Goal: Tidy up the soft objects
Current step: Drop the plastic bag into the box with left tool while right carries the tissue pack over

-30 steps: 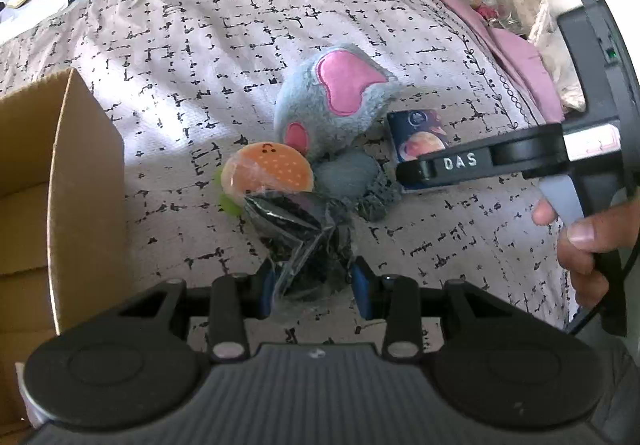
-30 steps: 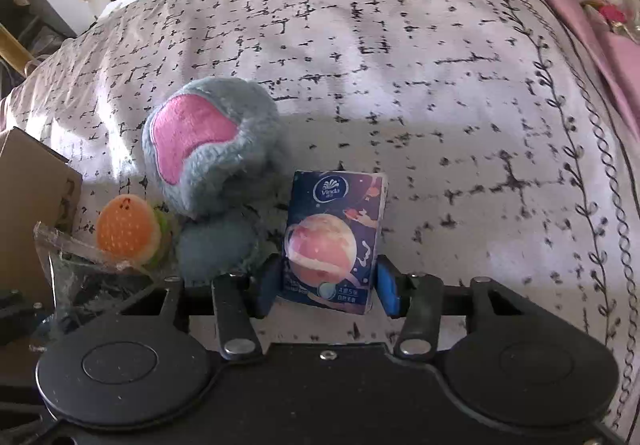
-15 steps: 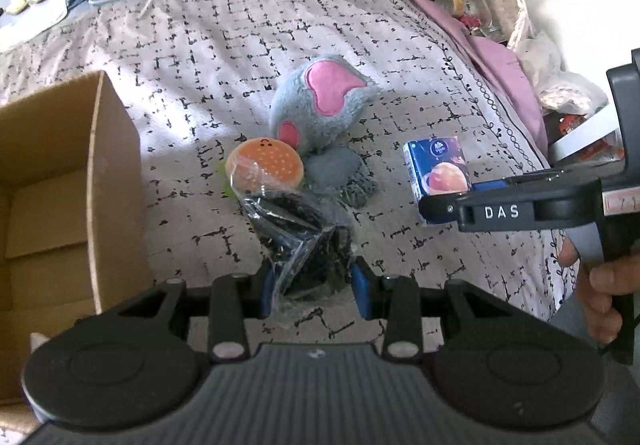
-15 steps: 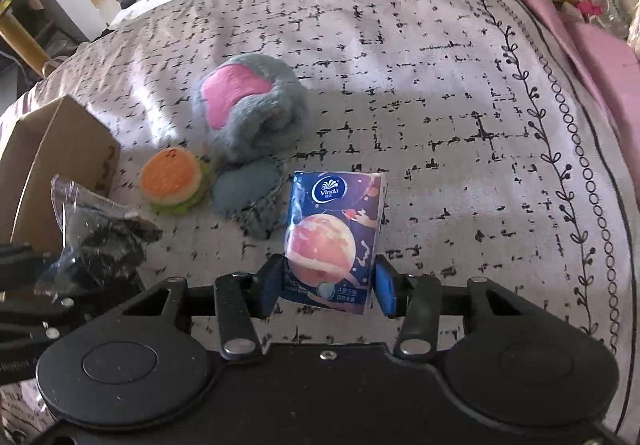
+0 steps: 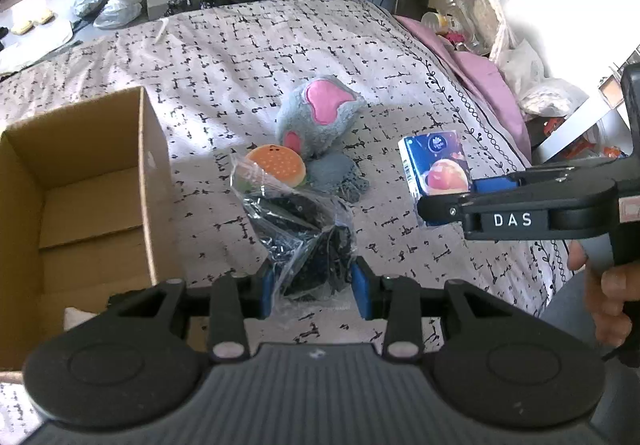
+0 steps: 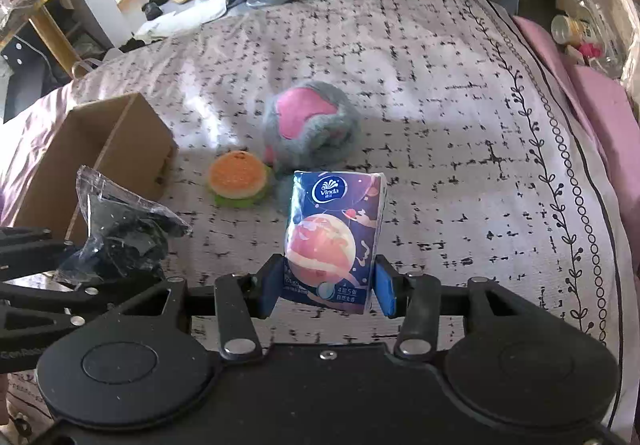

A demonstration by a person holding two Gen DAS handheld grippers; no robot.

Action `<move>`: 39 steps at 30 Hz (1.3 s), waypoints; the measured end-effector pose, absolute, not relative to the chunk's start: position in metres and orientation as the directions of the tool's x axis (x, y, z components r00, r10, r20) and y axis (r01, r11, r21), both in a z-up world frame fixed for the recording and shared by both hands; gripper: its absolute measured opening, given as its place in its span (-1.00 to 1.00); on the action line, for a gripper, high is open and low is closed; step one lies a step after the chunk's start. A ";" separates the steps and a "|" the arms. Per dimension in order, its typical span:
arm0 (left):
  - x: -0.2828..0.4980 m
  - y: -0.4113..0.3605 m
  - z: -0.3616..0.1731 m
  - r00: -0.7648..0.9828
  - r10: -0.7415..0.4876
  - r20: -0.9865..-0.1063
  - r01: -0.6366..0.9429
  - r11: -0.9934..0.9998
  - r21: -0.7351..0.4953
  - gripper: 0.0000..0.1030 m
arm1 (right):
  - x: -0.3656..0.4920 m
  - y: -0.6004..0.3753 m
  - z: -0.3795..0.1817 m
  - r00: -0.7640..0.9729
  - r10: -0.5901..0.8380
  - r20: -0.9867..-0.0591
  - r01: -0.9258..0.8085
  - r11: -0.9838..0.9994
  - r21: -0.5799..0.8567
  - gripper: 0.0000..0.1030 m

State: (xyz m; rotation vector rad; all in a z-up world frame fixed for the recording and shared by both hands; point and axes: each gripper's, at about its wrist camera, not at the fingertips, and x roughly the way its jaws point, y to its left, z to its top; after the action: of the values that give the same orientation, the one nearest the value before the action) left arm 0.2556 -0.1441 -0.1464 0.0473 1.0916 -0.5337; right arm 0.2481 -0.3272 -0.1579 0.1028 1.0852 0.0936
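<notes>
risk 1: crinkly plastic bag of dark fabric (image 5: 306, 241) pinched only near its lower end by left hand-held gripper (image 5: 314, 291); slick film, loose contents, so likely to slide out or sag on the way to the cardboard box (image 5: 80, 181). upper flap of the bag may also snag the box wall.
risk 2: tissue pack (image 6: 334, 237) clamped across its lower part by right hand-held gripper (image 6: 328, 291); soft pack, may buckle or pivot between the pads if swung quickly.
risk 3: both tools close together over the bed (image 6: 460, 125); collision possible if both head for the box at once.

left hand-held gripper: clenched on the bag, bag standing up and forward from the pads, lifted clear of the quilt. right hand-held gripper: clenched on the tissue pack, pack upright, also off the quilt.

remaining on the bed: burger plush (image 5: 276, 165) touching grey-and-pink plush (image 5: 316, 117), both ahead of the left tool, between box and tissue pack. box open, to the left, nothing visible inside from this angle.
</notes>
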 end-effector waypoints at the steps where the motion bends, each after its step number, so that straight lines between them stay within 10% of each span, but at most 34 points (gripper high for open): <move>1: 0.254 -0.143 -0.144 0.353 -0.388 -0.851 0.439 0.872 -0.215 -0.27 | 0.247 -0.325 -0.156 0.467 0.129 -0.875 -0.027 0.991 0.131 -0.10; 39: 0.268 -0.016 -0.119 0.468 -0.291 -0.835 0.360 0.925 -0.121 -0.26 | 0.247 -0.208 -0.105 0.544 0.242 -0.803 -0.230 0.964 0.135 -0.09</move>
State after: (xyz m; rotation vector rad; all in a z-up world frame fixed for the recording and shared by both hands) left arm 0.2678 -0.0157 -0.1187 0.0752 1.0080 -0.3996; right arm 0.2470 -0.2081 -0.1050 0.0138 0.9551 0.2799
